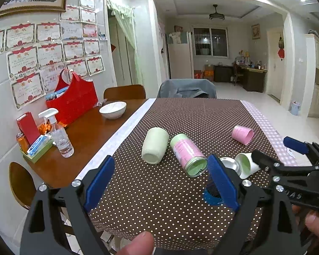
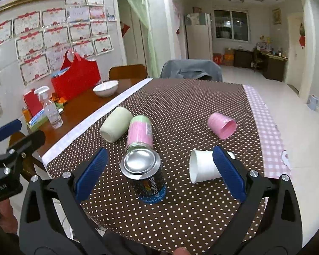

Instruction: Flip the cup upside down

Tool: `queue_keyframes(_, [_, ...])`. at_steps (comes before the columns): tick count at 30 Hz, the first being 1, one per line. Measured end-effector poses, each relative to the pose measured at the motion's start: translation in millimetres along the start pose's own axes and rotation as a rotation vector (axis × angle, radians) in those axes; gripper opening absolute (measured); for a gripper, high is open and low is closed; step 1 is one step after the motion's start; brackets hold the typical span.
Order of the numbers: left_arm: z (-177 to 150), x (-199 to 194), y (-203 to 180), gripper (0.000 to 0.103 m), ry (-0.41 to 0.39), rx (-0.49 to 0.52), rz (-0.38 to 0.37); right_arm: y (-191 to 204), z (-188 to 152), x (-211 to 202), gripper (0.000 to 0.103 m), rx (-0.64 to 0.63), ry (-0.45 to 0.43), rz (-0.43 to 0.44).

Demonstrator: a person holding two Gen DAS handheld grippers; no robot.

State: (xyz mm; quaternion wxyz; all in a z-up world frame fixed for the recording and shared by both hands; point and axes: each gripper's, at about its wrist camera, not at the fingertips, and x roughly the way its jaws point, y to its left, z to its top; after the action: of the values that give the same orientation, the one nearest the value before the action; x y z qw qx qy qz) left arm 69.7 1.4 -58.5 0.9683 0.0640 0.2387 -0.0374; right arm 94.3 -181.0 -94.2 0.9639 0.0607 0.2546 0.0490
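We take the white paper cup [image 2: 204, 167] to be the one to flip: it lies on its side on the dotted cloth of the table [image 2: 180, 212], mouth toward the dark can [image 2: 144, 176] standing just to its left. It looks light and thin-walled, so it should crush or skate away under a hard squeeze; we judge a gentle hold across the middle of its wall safest, away from the soft rim.

Our right gripper [image 2: 159, 174] is spread wide and holds nothing. Its right finger overlaps the cup's base end in the right wrist view, and the can sits between the fingers, so the cup is not yet bracketed.

Our left gripper [image 1: 161, 180] is also wide open and empty, hovering near the table's front edge, well short of the pale green cup [image 1: 155, 145] and the pink-and-green jar [image 1: 189, 155].
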Motion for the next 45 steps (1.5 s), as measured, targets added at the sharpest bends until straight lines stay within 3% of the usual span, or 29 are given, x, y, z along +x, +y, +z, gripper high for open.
queue_keyframes(18, [9, -57, -13, 0.088, -0.108, 0.01, -0.026, -3, 18, -102, 0.097, 0.043, -0.204, -0.045])
queue_keyframes(32, [10, -84, -5, 0.088, -0.161, -0.019, -0.006, 7, 18, -126, 0.097, 0.041, -0.255, -0.052])
queue_keyframes(45, [10, -87, -6, 0.088, -0.163, -0.021, -0.013, 10, 19, -129, 0.097, 0.042, -0.264, -0.055])
